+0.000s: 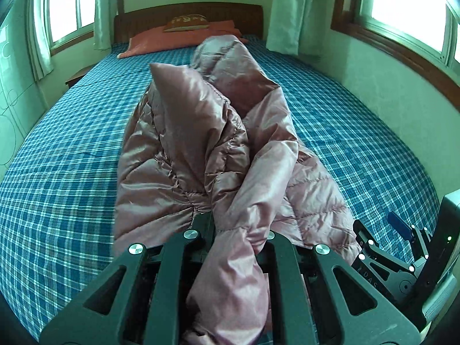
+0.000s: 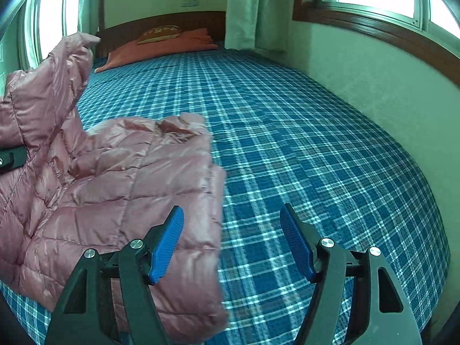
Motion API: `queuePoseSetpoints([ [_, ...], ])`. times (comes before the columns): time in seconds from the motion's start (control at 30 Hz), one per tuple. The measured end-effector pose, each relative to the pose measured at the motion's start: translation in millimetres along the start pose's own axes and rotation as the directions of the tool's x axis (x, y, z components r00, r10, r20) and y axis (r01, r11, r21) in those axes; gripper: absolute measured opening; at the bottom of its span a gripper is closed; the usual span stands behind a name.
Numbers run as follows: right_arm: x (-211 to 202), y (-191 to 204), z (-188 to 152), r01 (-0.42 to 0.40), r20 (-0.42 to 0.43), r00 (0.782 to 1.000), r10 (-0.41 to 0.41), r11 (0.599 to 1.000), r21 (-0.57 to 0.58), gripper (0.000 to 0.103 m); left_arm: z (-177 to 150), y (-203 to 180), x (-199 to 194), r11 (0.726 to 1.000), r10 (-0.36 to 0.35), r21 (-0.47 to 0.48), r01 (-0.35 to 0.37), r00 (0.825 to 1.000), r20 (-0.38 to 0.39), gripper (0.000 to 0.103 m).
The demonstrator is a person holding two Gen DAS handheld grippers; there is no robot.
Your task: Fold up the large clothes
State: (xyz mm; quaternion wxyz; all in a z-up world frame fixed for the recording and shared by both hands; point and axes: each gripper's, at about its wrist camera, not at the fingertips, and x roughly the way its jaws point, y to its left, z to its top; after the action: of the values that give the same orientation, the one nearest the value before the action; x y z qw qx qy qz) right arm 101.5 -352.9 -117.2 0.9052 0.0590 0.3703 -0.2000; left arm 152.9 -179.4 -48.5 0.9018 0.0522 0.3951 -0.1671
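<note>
Pink quilted fabric of the puffer jacket point(image 1: 207, 132) was bunched between the left gripper point(image 1: 233, 230) fingers, which were pinched nearly together on a fold of it, their pads buried in the cloth. From that grip the jacket ran straight ahead of the left fingers, its long axis lying along the length of the bed point(image 1: 57, 172) toward the headboard point(image 1: 187, 14), the hood end farthest away and one puffed section standing up in a peak. Part of the cloth draped back over the gripper toward the camera.

The right gripper point(image 2: 231, 241) had its blue-padded fingers point(image 2: 168, 244) spread wide and held nothing; between them only the blue plaid sheet showed. Its left finger hung over the near edge of the jacket's flat panel, though whether it touched the cloth cannot be told, while the right finger stood well clear over bare sheet. In the right wrist view the jacket lay to the left of the fingers, one part lifted up at the left edge. An orange pillow point(image 2: 161, 49) lay near the headboard.
</note>
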Motion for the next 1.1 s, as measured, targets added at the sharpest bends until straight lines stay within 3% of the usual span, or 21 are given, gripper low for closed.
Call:
queuePoseSetpoints([
  [0.4,19,-41,-11,0.058,-0.062,0.997,-0.054,0.997,0.057,0.068,-21,-74,59,0.997,-0.024,0.071,0.034,0.991,-0.131,0.01],
  [0.63,33,-50,-17,0.073,-0.093,0.993,-0.066,0.995,0.072,0.068,-35,-91,78,0.995,-0.029,0.09,0.041,0.99,-0.137,0.01],
  [0.8,34,-52,-18,0.077,-0.099,0.993,-0.07,0.994,0.072,0.068,-34,-96,67,0.992,0.005,0.129,0.009,0.994,-0.109,0.011],
  [0.9,29,-52,-17,0.08,-0.09,0.993,-0.074,0.994,0.069,0.068,-34,-93,49,0.992,-0.009,0.124,0.021,0.996,-0.094,0.019],
  [1.03,19,-56,-16,0.085,-0.078,0.994,-0.079,0.994,0.075,0.068,-36,-86,14,0.992,-0.085,0.085,0.089,0.995,-0.05,0.049],
  [1.1,14,-58,-17,0.083,-0.076,0.994,-0.077,0.993,0.083,0.068,-38,-87,-3,0.99,-0.115,0.081,0.117,0.993,-0.022,0.052],
])
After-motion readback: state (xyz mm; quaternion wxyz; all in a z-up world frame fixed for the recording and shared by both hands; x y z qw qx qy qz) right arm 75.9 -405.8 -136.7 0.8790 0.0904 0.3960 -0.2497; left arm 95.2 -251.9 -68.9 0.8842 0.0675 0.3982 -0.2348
